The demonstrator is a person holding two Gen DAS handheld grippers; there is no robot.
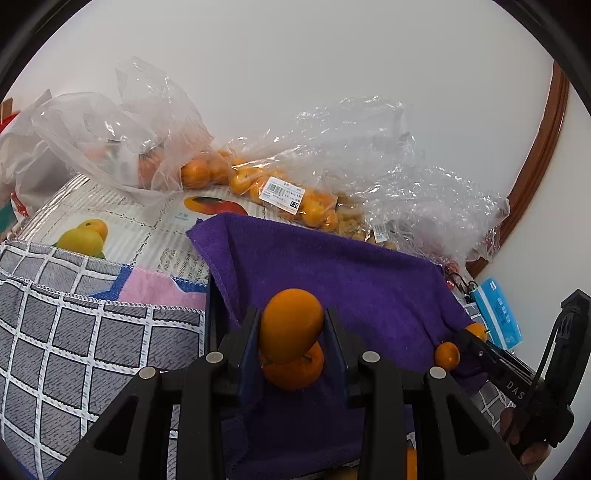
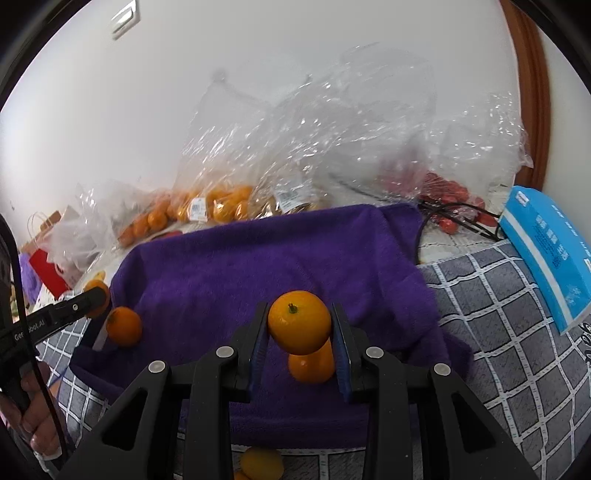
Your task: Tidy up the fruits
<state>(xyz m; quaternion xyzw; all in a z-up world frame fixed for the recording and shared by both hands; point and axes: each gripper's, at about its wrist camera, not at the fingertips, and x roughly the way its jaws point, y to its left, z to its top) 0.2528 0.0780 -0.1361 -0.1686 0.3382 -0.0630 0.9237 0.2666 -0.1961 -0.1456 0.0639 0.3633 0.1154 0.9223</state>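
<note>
Bright even light, fisheye-warped, dark corners

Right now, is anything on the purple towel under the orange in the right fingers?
Yes. The held orange hangs above the purple towel, and another orange lies on the towel directly beneath it, between the fingers.

1. A plain white wall (image 1: 332, 66) fills the background, evenly lit and matte.
2. A curved brown wooden frame (image 1: 543, 155) runs up the right side of the wall; the right wrist view shows it (image 2: 528, 92) too.
3. A white switch plate (image 2: 125, 18) sits high on the wall in the right wrist view.
4. The table is covered by a grey checked cloth (image 1: 74, 350), reaching its near edge.
5. Farther back lies a printed mat with fruit pictures (image 1: 122, 221).
</note>
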